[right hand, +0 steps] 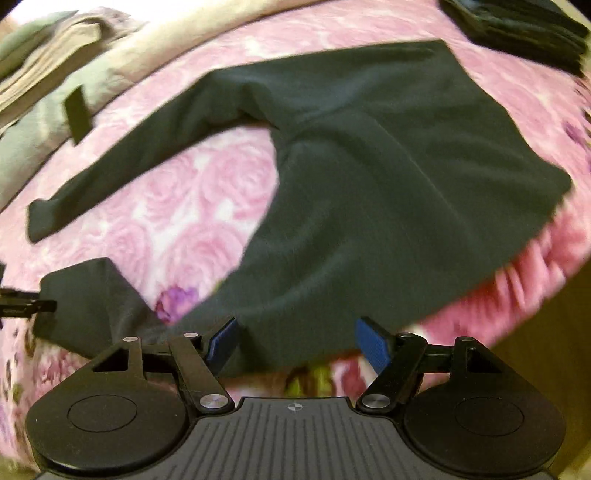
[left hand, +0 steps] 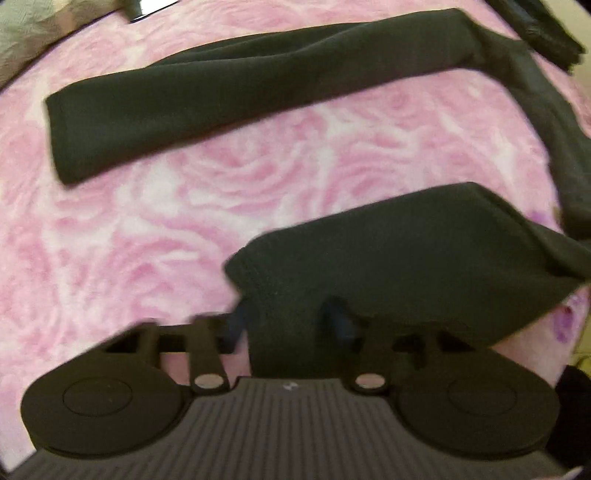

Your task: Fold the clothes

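Observation:
A black long-sleeved top (right hand: 369, 184) lies spread on a pink rose-patterned blanket (right hand: 192, 206). One sleeve (left hand: 240, 96) stretches flat across the far part of the left wrist view. The end of the other sleeve (left hand: 406, 251) is bunched between the fingers of my left gripper (left hand: 288, 325), which is shut on it. In the right wrist view that sleeve end (right hand: 85, 302) shows at the left edge. My right gripper (right hand: 297, 343) is open over the top's near hem, blue pads (right hand: 373, 343) wide apart on either side of the cloth.
A stack of folded dark clothes (right hand: 524, 26) sits at the far right. Beige and grey bedding (right hand: 55, 74) with a small black flat object (right hand: 77, 114) lies at the far left. The blanket's edge drops off at the right (right hand: 535, 280).

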Demonstrator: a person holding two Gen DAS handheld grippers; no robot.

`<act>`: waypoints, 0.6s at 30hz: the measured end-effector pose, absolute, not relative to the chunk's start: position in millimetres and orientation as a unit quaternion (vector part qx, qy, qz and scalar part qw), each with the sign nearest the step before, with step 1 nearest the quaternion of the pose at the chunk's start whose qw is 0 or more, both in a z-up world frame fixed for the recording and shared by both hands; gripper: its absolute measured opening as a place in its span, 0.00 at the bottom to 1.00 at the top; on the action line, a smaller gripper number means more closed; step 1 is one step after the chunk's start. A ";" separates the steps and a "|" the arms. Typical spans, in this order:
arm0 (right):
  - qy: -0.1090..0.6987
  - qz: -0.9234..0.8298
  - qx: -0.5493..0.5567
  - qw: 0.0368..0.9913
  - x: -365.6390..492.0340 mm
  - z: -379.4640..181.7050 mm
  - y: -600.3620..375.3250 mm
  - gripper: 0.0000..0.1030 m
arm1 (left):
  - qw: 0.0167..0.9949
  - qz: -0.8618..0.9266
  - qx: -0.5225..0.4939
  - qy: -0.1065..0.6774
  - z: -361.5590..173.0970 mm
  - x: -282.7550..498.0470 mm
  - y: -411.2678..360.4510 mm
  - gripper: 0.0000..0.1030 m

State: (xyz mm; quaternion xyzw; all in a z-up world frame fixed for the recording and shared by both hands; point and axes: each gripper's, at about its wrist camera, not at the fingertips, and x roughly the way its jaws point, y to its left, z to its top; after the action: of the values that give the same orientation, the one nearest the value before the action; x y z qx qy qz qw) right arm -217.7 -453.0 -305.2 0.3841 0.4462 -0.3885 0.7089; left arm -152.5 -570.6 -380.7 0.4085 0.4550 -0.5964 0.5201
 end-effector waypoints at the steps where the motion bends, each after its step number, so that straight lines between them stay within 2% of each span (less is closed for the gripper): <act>1: 0.444 -0.396 0.394 0.701 -220.8 -307.9 -448.3 0.71 | 0.516 -0.600 0.407 0.456 -375.4 -154.7 -567.3 0.09; 5: 0.439 -0.423 0.434 0.663 -233.5 -315.6 -438.3 0.71 | 0.522 -0.598 0.408 0.451 -334.2 -151.2 -534.1 0.09; 9: 0.439 -0.431 0.434 0.658 -236.3 -314.4 -435.5 0.71 | 0.510 -0.545 0.430 0.508 -300.6 -121.3 -483.8 0.09; 11: 0.440 -0.428 0.436 0.658 -234.9 -318.1 -437.4 0.71 | 0.485 -0.515 0.448 0.547 -297.2 -113.4 -459.0 0.09; 18: 0.436 -0.410 0.451 0.662 -229.0 -334.3 -447.7 0.71 | 0.482 -0.490 0.464 0.559 -307.1 -129.1 -443.9 0.09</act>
State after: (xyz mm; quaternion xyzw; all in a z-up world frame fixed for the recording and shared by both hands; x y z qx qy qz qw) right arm -229.0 -447.7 -334.3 0.4508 0.4359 -0.4101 0.6622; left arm -129.1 -443.9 -307.1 0.4643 0.5589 -0.4899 0.4818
